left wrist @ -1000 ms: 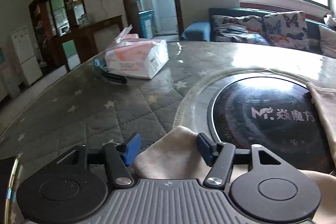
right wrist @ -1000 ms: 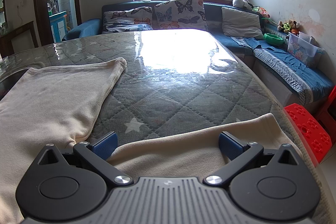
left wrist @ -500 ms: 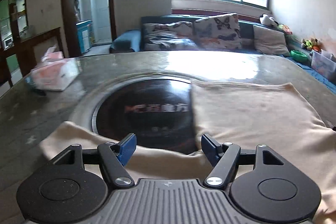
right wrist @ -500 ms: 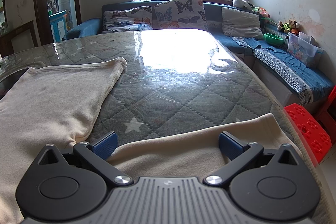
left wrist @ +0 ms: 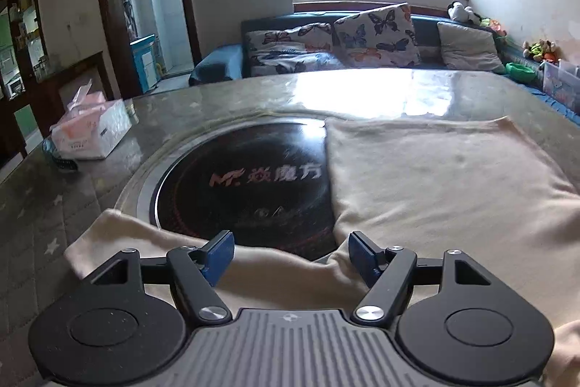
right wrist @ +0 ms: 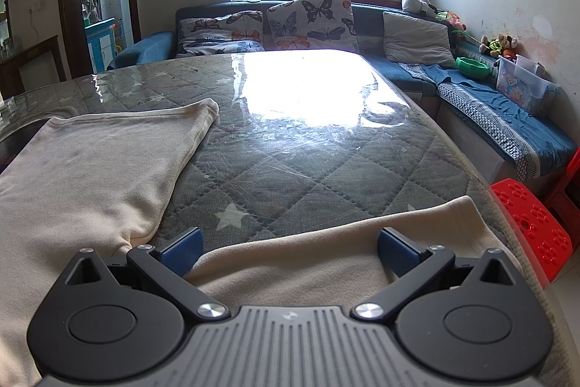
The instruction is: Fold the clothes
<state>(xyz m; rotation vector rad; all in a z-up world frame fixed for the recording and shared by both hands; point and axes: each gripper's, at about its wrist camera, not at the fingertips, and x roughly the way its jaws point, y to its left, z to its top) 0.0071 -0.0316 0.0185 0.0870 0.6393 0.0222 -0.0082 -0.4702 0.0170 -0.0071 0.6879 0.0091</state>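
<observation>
1. the left gripper (left wrist: 288, 251) is held spread wide, nothing clasped, its blue pads above a cream sleeve of the garment (left wrist: 435, 176)
2. ahead of the left gripper a black round cooktop (left wrist: 246, 180) is set in the desk (left wrist: 54, 213); the garment body is spread to its right
3. far left of it a tissue pack (left wrist: 90, 129) is seen
4. the right gripper (right wrist: 288, 251) is likewise released, with a cream garment (right wrist: 87, 176) sleeve below it
</observation>
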